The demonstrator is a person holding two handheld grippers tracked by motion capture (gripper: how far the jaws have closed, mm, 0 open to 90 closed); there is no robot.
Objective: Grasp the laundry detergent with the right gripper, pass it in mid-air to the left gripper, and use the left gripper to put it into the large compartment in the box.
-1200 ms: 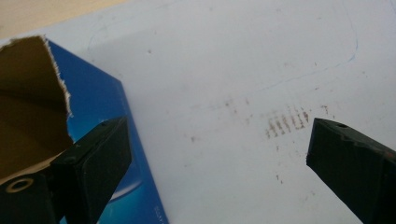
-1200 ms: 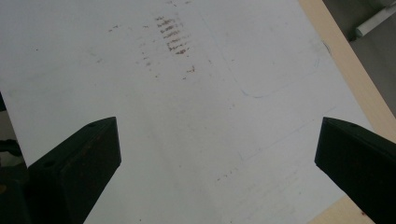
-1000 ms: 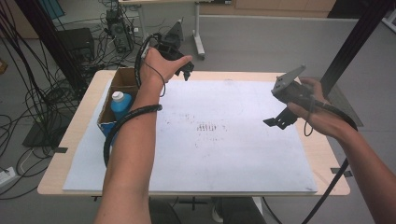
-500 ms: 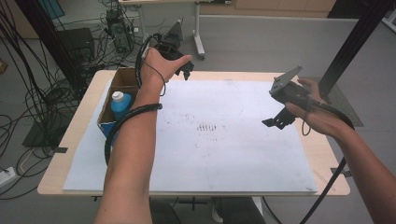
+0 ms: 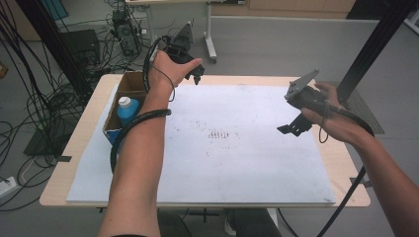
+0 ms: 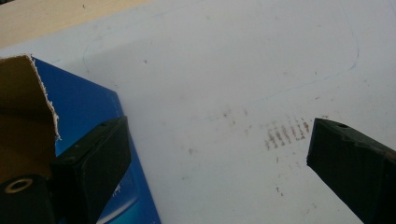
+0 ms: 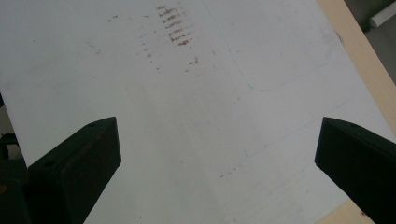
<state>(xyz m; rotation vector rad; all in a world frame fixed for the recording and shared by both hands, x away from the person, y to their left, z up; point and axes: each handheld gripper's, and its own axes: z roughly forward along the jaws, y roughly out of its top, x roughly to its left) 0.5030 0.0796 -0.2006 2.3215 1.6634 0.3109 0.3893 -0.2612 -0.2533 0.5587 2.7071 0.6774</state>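
My left gripper (image 5: 195,77) is held over the far edge of the white sheet (image 5: 237,168), just right of an open cardboard box (image 5: 129,84). In the left gripper view its jaws stand wide apart, so the left gripper (image 6: 219,135) is open and holds nothing; the box's brown flap (image 6: 23,116) and blue side (image 6: 88,107) lie by its left jaw. My right gripper (image 5: 292,128) hovers above the sheet's right side. The right gripper (image 7: 219,135) is open too, with bare sheet between its jaws.
A blue bottle with a white cap (image 5: 127,109) stands inside the box. Brown smudge marks (image 5: 221,134) sit at the sheet's middle. The wooden table (image 5: 79,153) borders the sheet. Cables and equipment crowd the floor at far left.
My right gripper has drifted slightly to the left. The left hand has stayed put.
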